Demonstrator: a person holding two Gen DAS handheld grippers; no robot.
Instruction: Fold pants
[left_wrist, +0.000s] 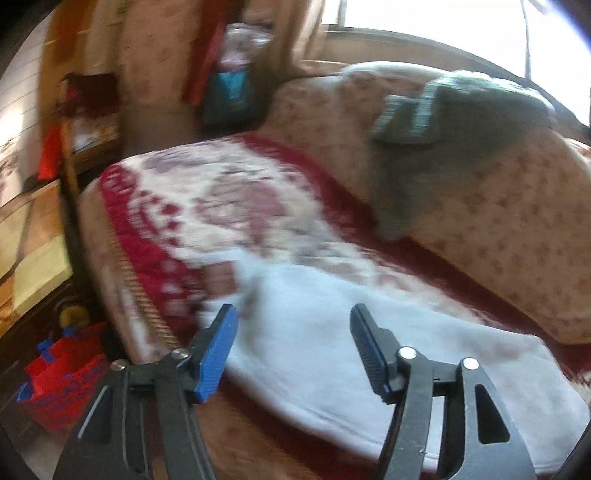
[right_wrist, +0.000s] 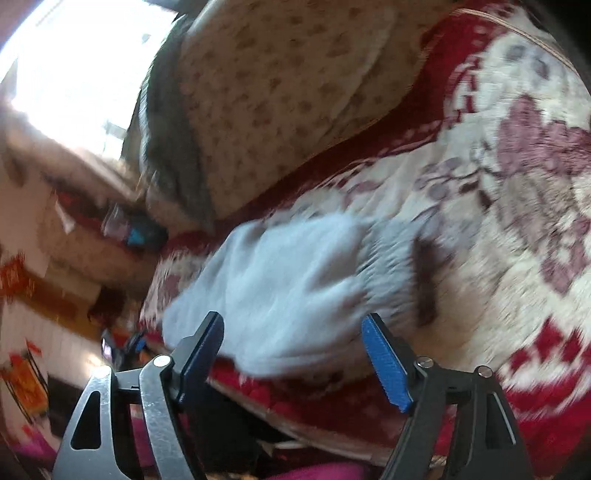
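The light grey-white pants lie folded flat on a red and cream floral blanket on the sofa seat. My left gripper is open and empty, just above the near edge of the pants. In the right wrist view the pants lie as a compact bundle with a ribbed waistband end on the blanket. My right gripper is open and empty, hovering over the near edge of the bundle. Both views are motion-blurred.
A dotted beige cushion with a grey garment draped over it stands behind the pants. A red basket sits on the floor at the left. A bright window is at the back. The seat's front edge is close below.
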